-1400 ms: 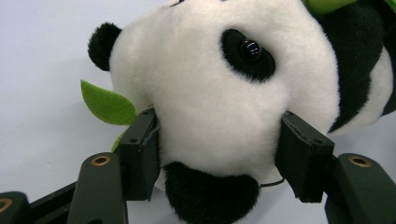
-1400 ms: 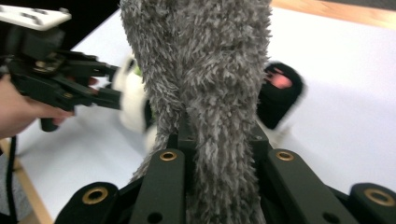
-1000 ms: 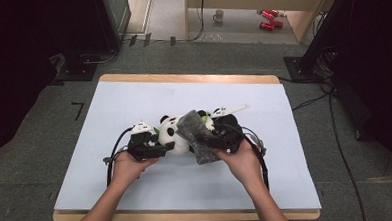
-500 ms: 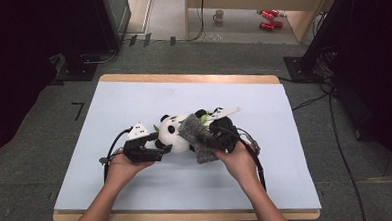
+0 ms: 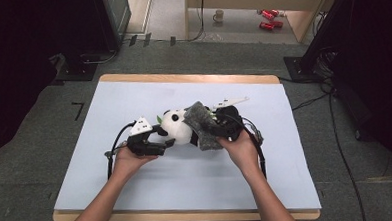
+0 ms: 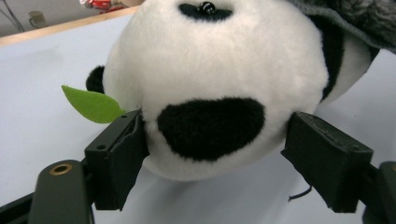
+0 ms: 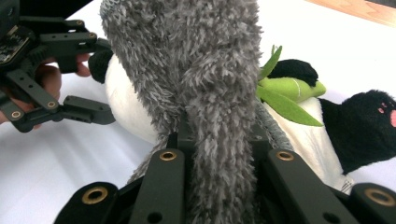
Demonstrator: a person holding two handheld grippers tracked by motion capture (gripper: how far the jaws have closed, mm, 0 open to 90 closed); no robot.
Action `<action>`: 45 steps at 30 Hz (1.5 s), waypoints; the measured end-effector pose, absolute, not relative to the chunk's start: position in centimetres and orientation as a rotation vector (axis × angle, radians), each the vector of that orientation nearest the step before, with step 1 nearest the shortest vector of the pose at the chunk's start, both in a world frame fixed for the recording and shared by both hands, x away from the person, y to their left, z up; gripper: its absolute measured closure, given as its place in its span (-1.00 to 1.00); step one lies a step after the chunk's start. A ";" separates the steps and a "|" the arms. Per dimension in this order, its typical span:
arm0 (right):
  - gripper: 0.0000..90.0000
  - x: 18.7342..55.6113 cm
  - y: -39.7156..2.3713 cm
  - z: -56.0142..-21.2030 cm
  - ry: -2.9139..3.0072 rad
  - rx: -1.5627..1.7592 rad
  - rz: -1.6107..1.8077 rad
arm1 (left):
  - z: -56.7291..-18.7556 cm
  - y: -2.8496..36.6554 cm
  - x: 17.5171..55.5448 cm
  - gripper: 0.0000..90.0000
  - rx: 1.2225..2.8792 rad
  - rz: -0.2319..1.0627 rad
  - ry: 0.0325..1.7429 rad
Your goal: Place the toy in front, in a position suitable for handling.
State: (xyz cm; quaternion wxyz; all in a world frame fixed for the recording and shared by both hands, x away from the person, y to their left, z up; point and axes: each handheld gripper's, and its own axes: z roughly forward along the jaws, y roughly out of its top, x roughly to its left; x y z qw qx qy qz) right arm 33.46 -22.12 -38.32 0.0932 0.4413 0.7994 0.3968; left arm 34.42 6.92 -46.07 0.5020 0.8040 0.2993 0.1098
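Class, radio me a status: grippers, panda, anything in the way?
Left gripper just opening around panda head. Right gripper shut on grey cloth. Nothing in the way.

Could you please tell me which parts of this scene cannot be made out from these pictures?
- High view: the plush black-and-white panda has its body hidden under the fuzzy grey cloth.
- Right gripper view: the right gripper has its pads buried in that cloth.
- Left gripper view: the panda's body is cut off by the top edge.
- High view: the small cup on the floor is too small for detail.

Plush panda [image 5: 177,127] mid table [image 5: 137,193]; fuzzy cloth [image 5: 203,126] draped on its right; mug [image 5: 219,15] on floor behind.
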 end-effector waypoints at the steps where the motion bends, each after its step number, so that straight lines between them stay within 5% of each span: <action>1: 0.69 33.5 -22.2 -38.3 2.367 1.319 1.177 | -45.9 6.8 34.7 -0.56 1.942 0.261 0.715; 7: 0.68 33.8 -22.6 -38.4 2.359 1.352 1.205 | -46.7 6.5 36.1 -0.47 1.926 0.246 0.675; 18: 0.67 34.5 -22.6 -38.3 2.311 1.335 1.188 | -45.6 5.6 33.4 0.27 1.969 0.199 0.827; 32: 0.68 32.2 -19.8 -35.6 2.300 1.226 1.273 | -46.0 4.8 30.7 0.28 1.904 0.194 0.938; 45: 0.68 32.7 -16.4 -39.2 2.393 1.221 1.318 | -45.6 3.8 29.7 0.28 1.907 0.217 0.925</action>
